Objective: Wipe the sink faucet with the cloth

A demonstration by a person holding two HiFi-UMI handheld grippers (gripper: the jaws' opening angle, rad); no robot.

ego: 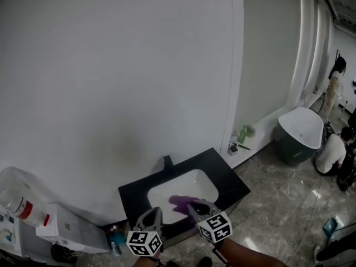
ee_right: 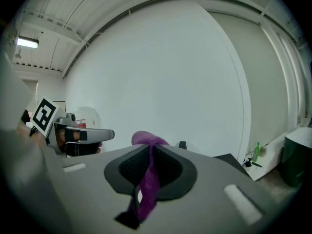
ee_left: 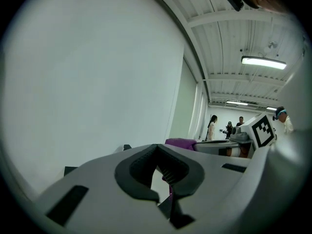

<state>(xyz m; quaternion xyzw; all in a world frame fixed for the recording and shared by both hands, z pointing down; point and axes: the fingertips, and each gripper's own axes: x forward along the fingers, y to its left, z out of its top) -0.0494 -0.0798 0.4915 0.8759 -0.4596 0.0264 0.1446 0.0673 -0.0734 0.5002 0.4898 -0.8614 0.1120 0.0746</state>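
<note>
the right claw (ego: 193, 206) grips the purple cloth (ego: 179, 202) over the white sink (ego: 189, 183). the left claw (ego: 154, 211) is closed, empty, over the sink too.

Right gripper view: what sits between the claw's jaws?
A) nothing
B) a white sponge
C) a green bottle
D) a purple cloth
D: in the right gripper view the purple cloth runs down between the jaws of the right claw, which are closed on it, and its folded top pokes up above them.
</note>
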